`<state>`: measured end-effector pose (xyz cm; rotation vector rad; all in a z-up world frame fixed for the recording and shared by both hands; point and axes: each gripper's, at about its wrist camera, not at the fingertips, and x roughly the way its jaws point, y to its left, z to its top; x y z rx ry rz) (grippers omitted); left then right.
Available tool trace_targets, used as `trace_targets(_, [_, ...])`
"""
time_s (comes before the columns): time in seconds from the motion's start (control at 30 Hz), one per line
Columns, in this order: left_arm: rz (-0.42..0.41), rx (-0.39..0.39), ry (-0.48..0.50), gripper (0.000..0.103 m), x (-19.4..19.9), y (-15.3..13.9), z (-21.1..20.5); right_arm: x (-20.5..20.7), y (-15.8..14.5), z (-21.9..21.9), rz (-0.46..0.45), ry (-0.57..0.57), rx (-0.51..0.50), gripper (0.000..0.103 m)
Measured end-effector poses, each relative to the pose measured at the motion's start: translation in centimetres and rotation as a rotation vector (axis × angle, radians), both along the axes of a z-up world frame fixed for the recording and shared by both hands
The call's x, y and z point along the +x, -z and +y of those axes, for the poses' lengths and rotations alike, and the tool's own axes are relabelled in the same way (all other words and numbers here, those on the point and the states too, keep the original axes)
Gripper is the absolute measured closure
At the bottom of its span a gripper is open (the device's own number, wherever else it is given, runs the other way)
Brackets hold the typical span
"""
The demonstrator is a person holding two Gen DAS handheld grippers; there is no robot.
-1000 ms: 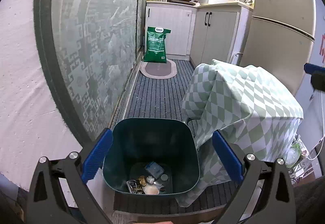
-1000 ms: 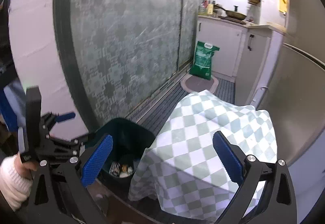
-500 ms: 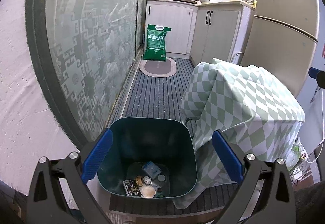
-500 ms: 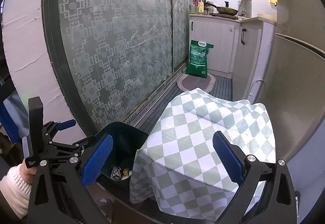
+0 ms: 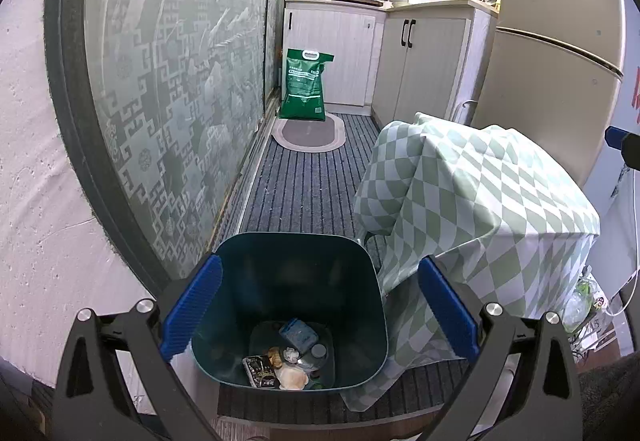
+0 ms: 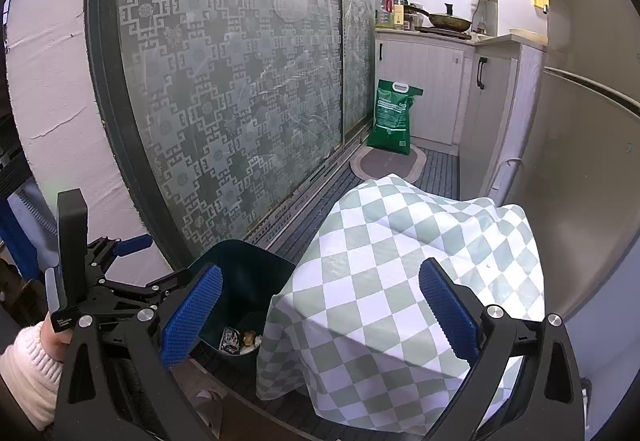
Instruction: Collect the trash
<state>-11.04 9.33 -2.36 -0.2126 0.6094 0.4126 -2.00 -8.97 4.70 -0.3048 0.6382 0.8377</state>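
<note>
Jaws on both tools stand spread wide with nothing between the blue pads. From the left wrist view, the left gripper [image 5: 318, 313] hangs over the dark teal trash bin [image 5: 224, 337], its pads framing the bin's mouth at about 9 and 3 o'clock. On the bin's floor lies collected trash [image 5: 286, 361]: a dark printed wrapper, a pale shell-like scrap, a crumpled white bit, a blue-grey packet and a round grey cap.

Just beside the bin, at 3 o'clock, a green-and-white checked cloth [image 5: 476, 209] drapes a boxy object, its hem hanging down against the bin's right wall. The right gripper [image 6: 320, 315] looks down on that same cloth [image 6: 400, 273]; in that view the cloth hides much of the bin [image 6: 244, 281], leaving only its left part and a few scraps visible at 8 o'clock. The left tool appears there too, held by a hand [image 6: 56, 333] in a white knitted cuff.

Along 9 to 11 o'clock runs a patterned frosted sliding door [image 5: 172, 89]. A striped floor mat [image 5: 304, 181] leads toward 12 o'clock, where a green sack [image 5: 305, 84] stands on an oval rug before white cabinets. A beige fridge [image 5: 556, 53] fills 2 o'clock.
</note>
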Motion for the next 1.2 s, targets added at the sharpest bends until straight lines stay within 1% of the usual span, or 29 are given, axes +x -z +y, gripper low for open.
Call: trace_targets(1.2, [0.007,-0.001,0.011,0.003,0.12,-0.02,-0.38,0.04,0.06,0.00,0.002,0.000,-0.002,0.003])
